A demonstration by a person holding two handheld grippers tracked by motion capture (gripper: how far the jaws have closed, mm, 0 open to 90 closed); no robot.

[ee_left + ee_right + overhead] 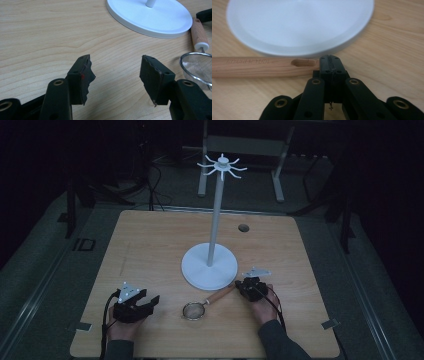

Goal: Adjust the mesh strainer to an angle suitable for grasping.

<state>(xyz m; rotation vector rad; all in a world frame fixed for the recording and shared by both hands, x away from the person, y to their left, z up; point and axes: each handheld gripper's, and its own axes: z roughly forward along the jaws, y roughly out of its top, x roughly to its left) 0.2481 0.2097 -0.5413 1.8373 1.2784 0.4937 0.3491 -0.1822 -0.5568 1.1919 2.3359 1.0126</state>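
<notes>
A small metal strainer (191,310) with a wooden handle (218,296) lies on the table in front of a white hook stand (214,220). My right gripper (239,286) is shut, its tips low at the free end of the handle (262,66); in the right gripper view the jaws (329,58) are pressed together with nothing seen between them. My left gripper (150,296) rests at the front left, open, with bare table between its jaws (116,67). The strainer's mesh (197,67) lies to the right of it.
The stand's round white base (200,270) sits mid-table just behind the strainer, with its ring of hooks (221,166) high above. A cable hole (243,227) is at the back right of the wooden table (150,240). Dark floor surrounds the table.
</notes>
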